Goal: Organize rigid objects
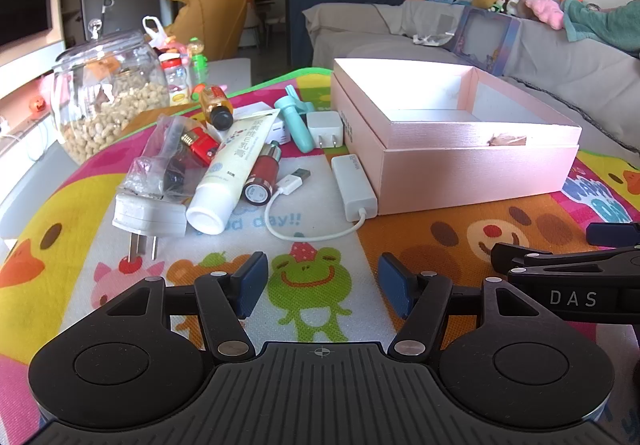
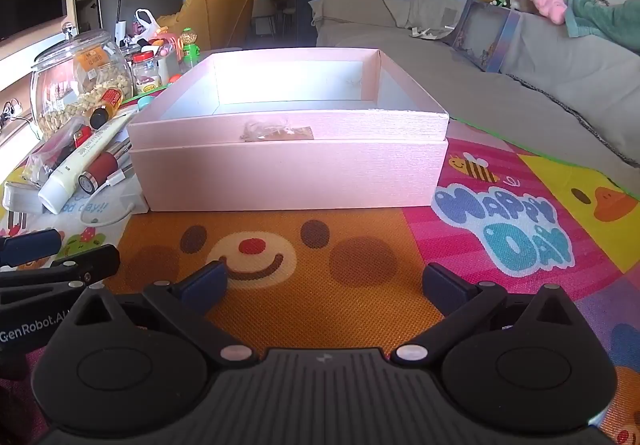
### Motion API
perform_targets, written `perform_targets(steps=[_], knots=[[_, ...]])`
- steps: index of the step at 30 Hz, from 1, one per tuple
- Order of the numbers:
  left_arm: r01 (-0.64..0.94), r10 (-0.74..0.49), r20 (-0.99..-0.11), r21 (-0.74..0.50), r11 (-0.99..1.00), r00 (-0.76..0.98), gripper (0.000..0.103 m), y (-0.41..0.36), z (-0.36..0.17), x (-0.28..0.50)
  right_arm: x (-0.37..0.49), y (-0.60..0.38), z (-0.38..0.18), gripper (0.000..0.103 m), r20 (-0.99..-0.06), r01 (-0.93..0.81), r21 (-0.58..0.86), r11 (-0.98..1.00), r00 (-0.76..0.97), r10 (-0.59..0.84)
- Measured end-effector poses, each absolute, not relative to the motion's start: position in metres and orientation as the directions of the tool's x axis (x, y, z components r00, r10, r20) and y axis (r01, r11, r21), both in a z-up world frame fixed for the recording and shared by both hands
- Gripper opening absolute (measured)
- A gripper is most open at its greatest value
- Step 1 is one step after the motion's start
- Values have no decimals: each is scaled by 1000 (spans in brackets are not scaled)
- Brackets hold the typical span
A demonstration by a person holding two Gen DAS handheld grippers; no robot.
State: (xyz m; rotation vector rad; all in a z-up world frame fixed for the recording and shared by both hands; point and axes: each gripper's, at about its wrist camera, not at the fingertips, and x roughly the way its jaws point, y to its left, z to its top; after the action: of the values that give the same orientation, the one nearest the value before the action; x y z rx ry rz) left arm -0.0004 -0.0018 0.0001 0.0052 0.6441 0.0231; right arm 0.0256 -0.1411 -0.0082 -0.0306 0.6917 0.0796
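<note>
An open pink box [image 1: 472, 169] [image 2: 288, 173] stands on the cartoon mat; its inside shows nothing. Left of it lie a white USB adapter with cable [image 1: 354, 187], a red bottle [image 1: 264, 175], a white cream tube [image 1: 230, 173], a white plug [image 1: 150, 215], a white charger [image 1: 326, 129], a teal gadget [image 1: 296, 117], an amber bottle [image 1: 216, 105] and a clear bag with red items [image 1: 176, 157]. My left gripper [image 1: 322, 285] is open and empty, low over the mat before the pile. My right gripper [image 2: 324, 283] is open and empty, facing the box front.
A glass jar of nuts [image 1: 108, 97] and small jars [image 1: 176, 75] stand at the mat's far left. A grey sofa [image 1: 440, 29] with toys runs behind and to the right. The right gripper shows at the left wrist view's right edge [image 1: 560, 285].
</note>
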Motion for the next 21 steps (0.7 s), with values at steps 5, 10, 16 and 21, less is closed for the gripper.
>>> perform_targets(steps=[5, 10, 16, 21], knots=[[-20, 23, -601, 12, 1000, 799, 67, -2, 0, 0, 25, -141, -8, 103, -638, -83, -1, 997, 767, 64], [-20, 22, -601, 11, 1000, 799, 67, -1, 0, 0, 26, -142, -8, 103, -639, -84, -2, 997, 766, 63], [-20, 24, -601, 14, 1000, 799, 67, -1, -1, 0, 26, -142, -8, 103, -639, -83, -3, 997, 767, 62], [-20, 24, -601, 14, 1000, 799, 67, -1, -1, 0, 26, -141, -8, 103, -639, -84, -3, 996, 767, 62]])
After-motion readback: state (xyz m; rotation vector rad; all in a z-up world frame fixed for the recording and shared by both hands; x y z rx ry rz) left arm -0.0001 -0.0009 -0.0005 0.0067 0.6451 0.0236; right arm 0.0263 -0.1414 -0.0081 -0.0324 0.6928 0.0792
